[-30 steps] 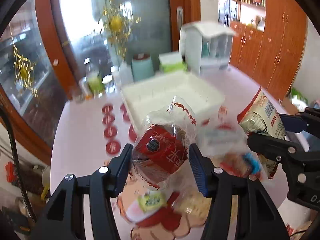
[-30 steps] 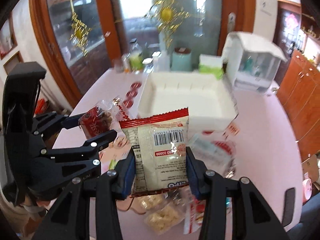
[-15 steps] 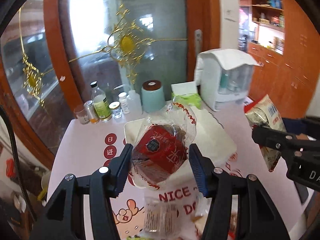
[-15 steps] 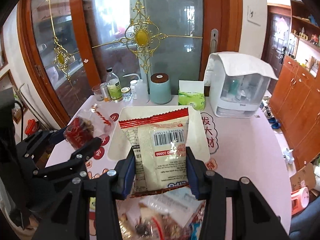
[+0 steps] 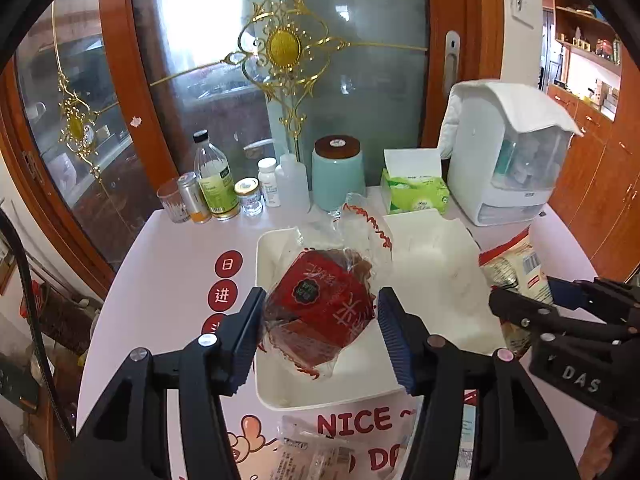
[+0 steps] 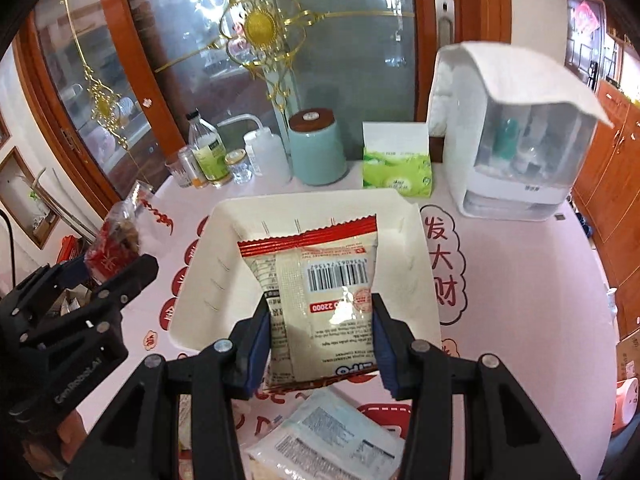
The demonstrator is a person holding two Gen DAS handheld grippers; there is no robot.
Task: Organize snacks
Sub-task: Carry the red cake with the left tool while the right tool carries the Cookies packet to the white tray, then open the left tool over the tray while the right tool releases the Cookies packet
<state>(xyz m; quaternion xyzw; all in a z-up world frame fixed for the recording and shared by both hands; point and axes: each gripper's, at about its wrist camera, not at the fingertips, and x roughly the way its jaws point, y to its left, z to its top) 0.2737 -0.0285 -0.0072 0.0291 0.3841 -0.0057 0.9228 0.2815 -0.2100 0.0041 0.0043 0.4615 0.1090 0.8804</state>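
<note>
White tray (image 6: 416,224) sits seemingly below both tool-held snack packets (image 5: 320,304) (image 6: 320,300).

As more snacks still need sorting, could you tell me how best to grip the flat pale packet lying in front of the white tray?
Probably from straight above, pinching the flat pale packet across its narrower width, turned to match its skew: it lies flat on the table, offering no raised edge.

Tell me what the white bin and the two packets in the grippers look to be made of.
White bin: likely matte moulded plastic, with rounded corners and slotted walls.
Red-labelled packet: clear crinkly plastic film, contents showing through.
Barcode packet: glossy printed plastic film, with a glare spot and crimped red top seal.
</note>
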